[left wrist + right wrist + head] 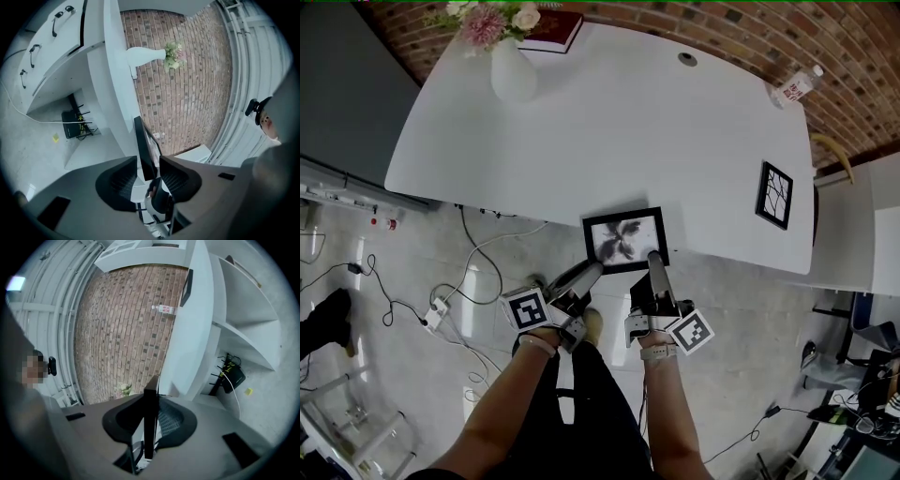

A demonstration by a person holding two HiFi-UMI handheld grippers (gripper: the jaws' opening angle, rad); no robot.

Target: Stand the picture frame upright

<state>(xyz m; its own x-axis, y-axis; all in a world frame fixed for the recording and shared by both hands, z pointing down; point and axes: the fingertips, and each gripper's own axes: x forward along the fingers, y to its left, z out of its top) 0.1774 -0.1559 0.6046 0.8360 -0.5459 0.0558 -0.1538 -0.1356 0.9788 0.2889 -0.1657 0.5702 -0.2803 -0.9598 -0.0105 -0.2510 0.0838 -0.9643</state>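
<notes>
A black picture frame [623, 239] with a dark flower print is at the front edge of the white table [609, 141], its near edge sticking out past the rim. My left gripper [592, 270] reaches the frame's near left corner. In the left gripper view the frame [143, 145] stands edge-on between the jaws of the left gripper [147, 172], which are open with a thin gap at one pad. My right gripper [655, 257] is at the near right corner. In the right gripper view the right gripper [150, 417] is shut on the frame's edge [150, 404].
A second black frame [773, 194] lies near the table's right edge. A white vase with flowers [511, 67] and a dark red book [555, 30] stand at the far left, a bottle [797, 84] at the far right. Cables [441, 300] run over the floor below.
</notes>
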